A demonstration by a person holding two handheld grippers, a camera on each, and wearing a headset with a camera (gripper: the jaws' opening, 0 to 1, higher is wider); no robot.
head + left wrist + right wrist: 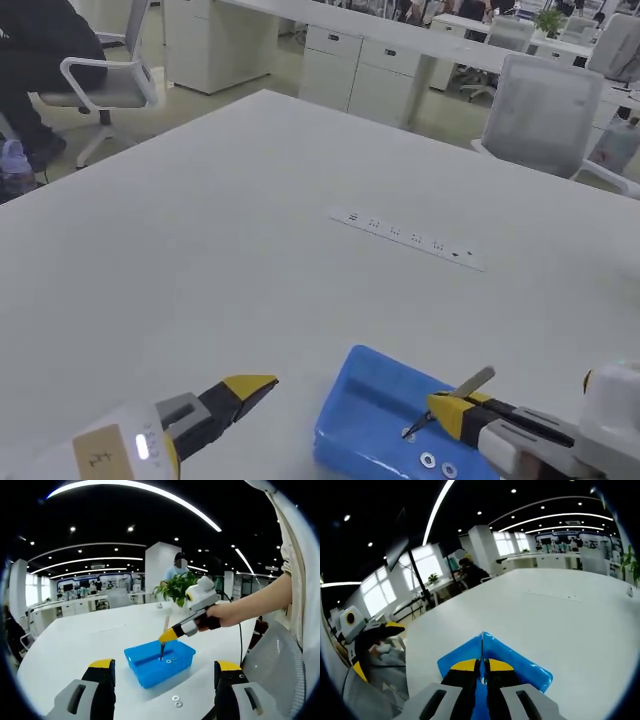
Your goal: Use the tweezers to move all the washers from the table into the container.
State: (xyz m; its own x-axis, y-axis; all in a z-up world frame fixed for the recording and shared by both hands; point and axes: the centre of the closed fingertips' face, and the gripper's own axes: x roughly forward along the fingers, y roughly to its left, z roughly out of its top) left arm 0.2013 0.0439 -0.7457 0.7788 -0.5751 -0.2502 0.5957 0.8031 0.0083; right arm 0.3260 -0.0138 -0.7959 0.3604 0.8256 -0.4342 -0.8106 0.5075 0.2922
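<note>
A: Where the left claw (245,390) is seen low on the left of the head view, how is it held?

B: It is held spread wide, with nothing between its jaws. In the left gripper view the two yellow-tipped jaws are seen well apart above the white tabletop (75,645).

A: What is found to its right?

B: The blue container (365,405) is set on the tabletop, near that claw. Two washers (438,465) are seen lying on its floor, by the close edge.

A: Are any found outside it?

B: Two more washers (176,700) are seen in the left gripper view, lying on the tabletop just in front of the container's wall.

A: And farther right?

B: The tweezers (478,380) are clamped in the right claw (447,408), whose jaws are closed tight on them. Their tips are pointed down into the container, close to its floor. Whether a washer is pinched between them cannot be told.
</note>
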